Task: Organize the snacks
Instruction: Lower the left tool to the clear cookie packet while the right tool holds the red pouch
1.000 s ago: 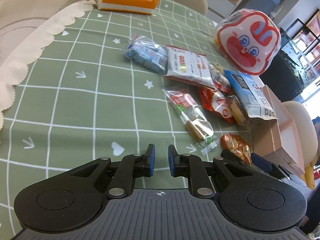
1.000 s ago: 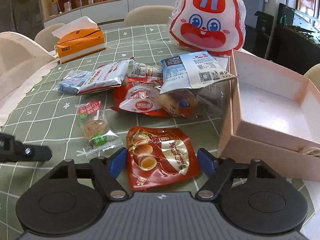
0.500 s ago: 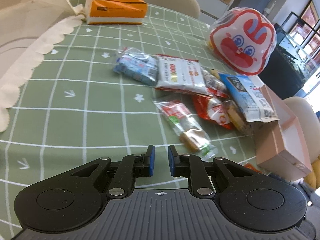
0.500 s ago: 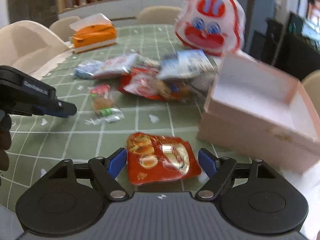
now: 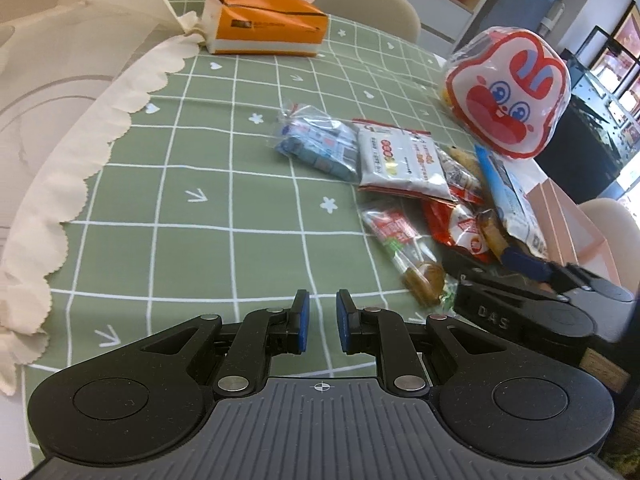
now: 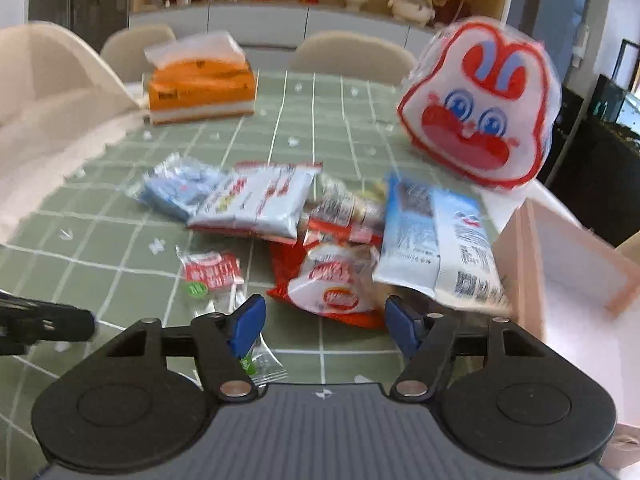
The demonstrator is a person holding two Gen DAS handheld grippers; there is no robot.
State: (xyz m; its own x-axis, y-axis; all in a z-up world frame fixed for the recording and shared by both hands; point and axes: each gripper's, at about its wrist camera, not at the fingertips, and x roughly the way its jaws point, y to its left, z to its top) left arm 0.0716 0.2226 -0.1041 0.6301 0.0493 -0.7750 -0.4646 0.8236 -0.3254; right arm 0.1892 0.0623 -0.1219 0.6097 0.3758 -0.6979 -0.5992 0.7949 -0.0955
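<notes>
A heap of snack packets lies on the green checked tablecloth. It holds a blue packet (image 6: 180, 190), a white and red packet (image 6: 260, 202), a red bun packet (image 6: 334, 292), a blue-white bag (image 6: 434, 240) and a clear lollipop packet (image 6: 210, 276). A rabbit-face bag (image 6: 480, 106) stands behind them. The pink open box (image 6: 568, 256) sits at the right. My right gripper (image 6: 324, 318) is open and empty just in front of the bun packet. My left gripper (image 5: 319, 318) is nearly shut and empty over bare cloth, left of the lollipop packet (image 5: 404, 240).
An orange tissue box (image 5: 264, 26) stands at the far side. A cream scalloped cloth (image 5: 72, 128) covers the table's left part. Beige chairs (image 6: 348, 54) stand behind the table. My right gripper's body (image 5: 532, 308) shows at the right of the left wrist view.
My right gripper has moved forward towards the heap, and the red-orange packet that lay between its fingers is out of view. My left gripper has drawn back a little.
</notes>
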